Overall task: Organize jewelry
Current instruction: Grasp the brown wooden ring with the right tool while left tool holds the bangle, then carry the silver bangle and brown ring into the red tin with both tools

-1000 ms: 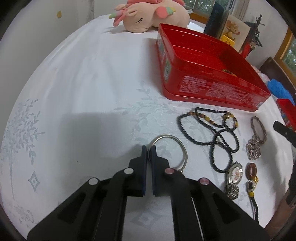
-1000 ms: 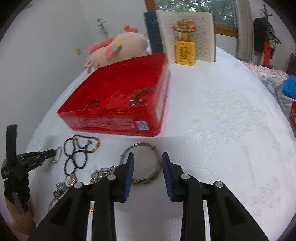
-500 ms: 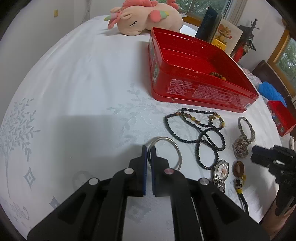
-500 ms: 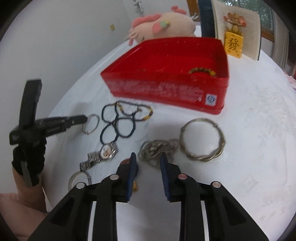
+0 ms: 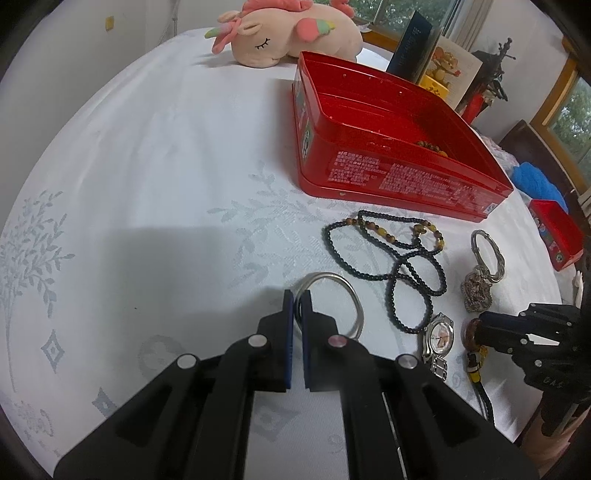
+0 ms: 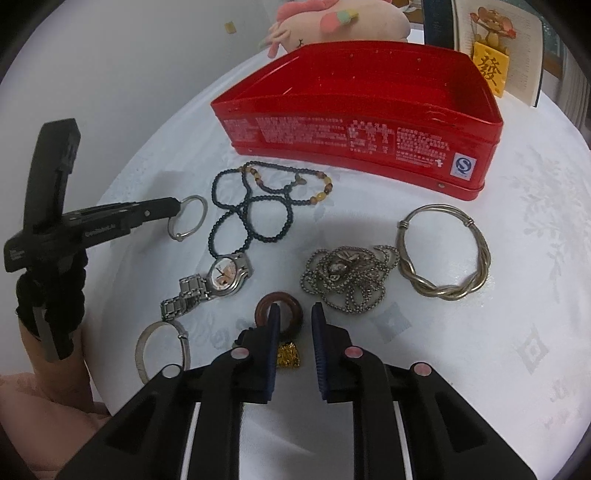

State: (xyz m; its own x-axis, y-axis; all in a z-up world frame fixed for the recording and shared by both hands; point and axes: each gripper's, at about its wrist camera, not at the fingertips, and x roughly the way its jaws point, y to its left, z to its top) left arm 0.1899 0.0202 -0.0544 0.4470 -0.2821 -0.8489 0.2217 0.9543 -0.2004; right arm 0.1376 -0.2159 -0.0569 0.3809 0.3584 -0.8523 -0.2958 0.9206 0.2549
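My left gripper (image 5: 297, 297) is shut on a thin silver bangle (image 5: 352, 295), also in the right wrist view (image 6: 192, 216), just above the cloth. My right gripper (image 6: 295, 314) is open, its fingers astride the rim of a brown ring pendant (image 6: 282, 300) with a gold charm (image 6: 289, 355). The open red tin (image 5: 388, 147) stands behind and holds a beaded bracelet (image 5: 432, 146). A black bead necklace (image 6: 251, 218), a watch (image 6: 225, 278), a silver chain (image 6: 347, 280), a twisted silver bangle (image 6: 443, 254) and a flat silver bangle (image 6: 162, 349) lie on the white tablecloth (image 5: 147, 166).
A pink plush toy (image 5: 288, 31) lies at the back. An open book (image 6: 517, 51) with a yellow ornament (image 6: 489, 70) stands behind the tin. A second small red tin (image 5: 556, 232) sits at the right edge of the left wrist view.
My right gripper has dropped and moved left from the twisted bangle to the brown ring pendant, jaws narrower. My left gripper stays shut on the thin bangle and has shifted slightly.
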